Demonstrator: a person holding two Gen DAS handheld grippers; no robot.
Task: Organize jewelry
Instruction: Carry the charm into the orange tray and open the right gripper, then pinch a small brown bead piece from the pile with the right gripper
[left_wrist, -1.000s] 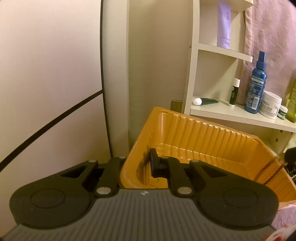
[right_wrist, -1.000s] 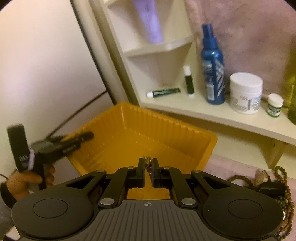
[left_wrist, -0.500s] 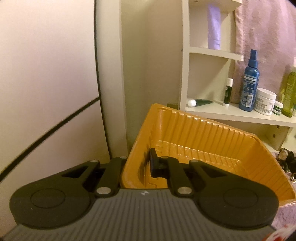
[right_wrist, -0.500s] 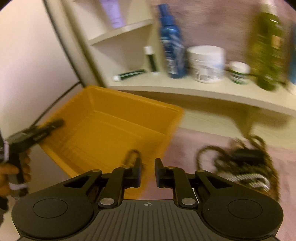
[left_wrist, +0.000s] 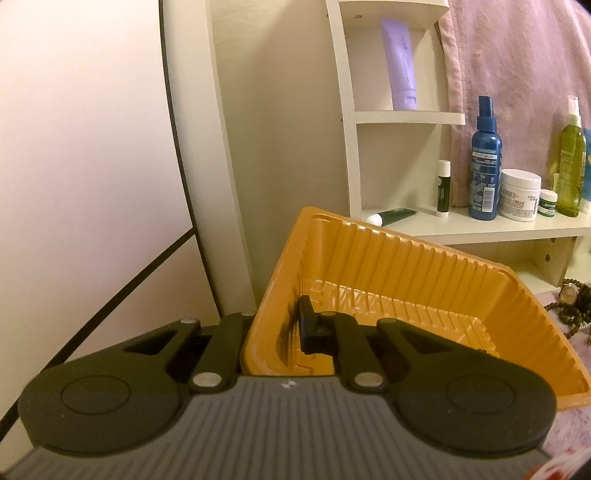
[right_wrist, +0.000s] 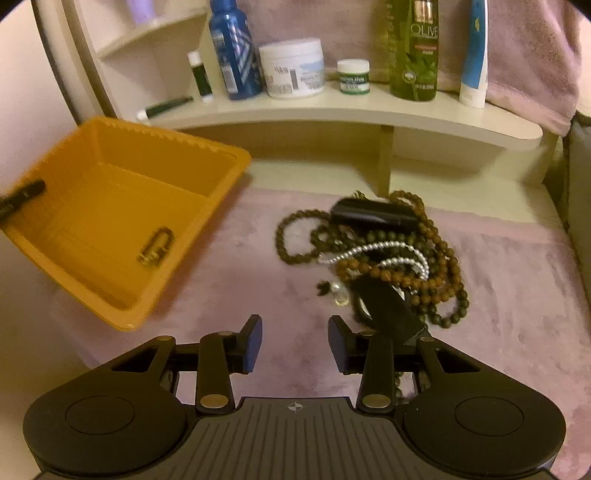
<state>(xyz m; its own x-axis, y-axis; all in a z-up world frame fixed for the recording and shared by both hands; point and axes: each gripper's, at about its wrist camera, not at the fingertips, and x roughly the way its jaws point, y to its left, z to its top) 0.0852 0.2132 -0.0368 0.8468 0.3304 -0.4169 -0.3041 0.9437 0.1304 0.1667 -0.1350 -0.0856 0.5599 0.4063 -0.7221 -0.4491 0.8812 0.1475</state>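
Left wrist view
Left gripper (left_wrist: 275, 326): clamped on the near-left wall of the orange tray, one finger inside the tray, the other outside against the wall.
Orange tray (left_wrist: 424, 266): ribbed plastic, held tilted, its far corner just below the shelf's front edge.
Shelf (left_wrist: 480, 229): white unit behind the tray; it carries a blue spray bottle (left_wrist: 484, 162), a white cream jar (left_wrist: 520, 195), a small green-labelled pot (left_wrist: 547, 202), a lip balm stick (left_wrist: 443, 186), a lying dark tube (left_wrist: 393, 215) and a green oil bottle (left_wrist: 570, 166).
Upper shelf: a lilac tube (left_wrist: 402, 62) stands upright on it.
Beads: a few dark ones show at the right edge, past the tray's right rim.

Right wrist view
Right gripper (right_wrist: 295, 343): fingers spread wide with nothing between them, hovering over the pink cloth.
Pink cloth (right_wrist: 229, 288): fuzzy cover that carries the tray and the jewelry.
Tray: at the cloth's left edge, overhanging it; the other gripper's finger shows on its left rim.
Chain piece (right_wrist: 156, 246): small, gold-toned, lying on the tray floor near the right wall.
Jewelry pile (right_wrist: 384, 254): tangled brown and dark bead strands with a string of white pearls (right_wrist: 384, 254), mid-cloth, right of the tray and apart from it.
Dark strap (right_wrist: 373, 212): on the far side of the pile.
Second dark strap (right_wrist: 388, 310): at the pile's near edge, just beyond the right finger.
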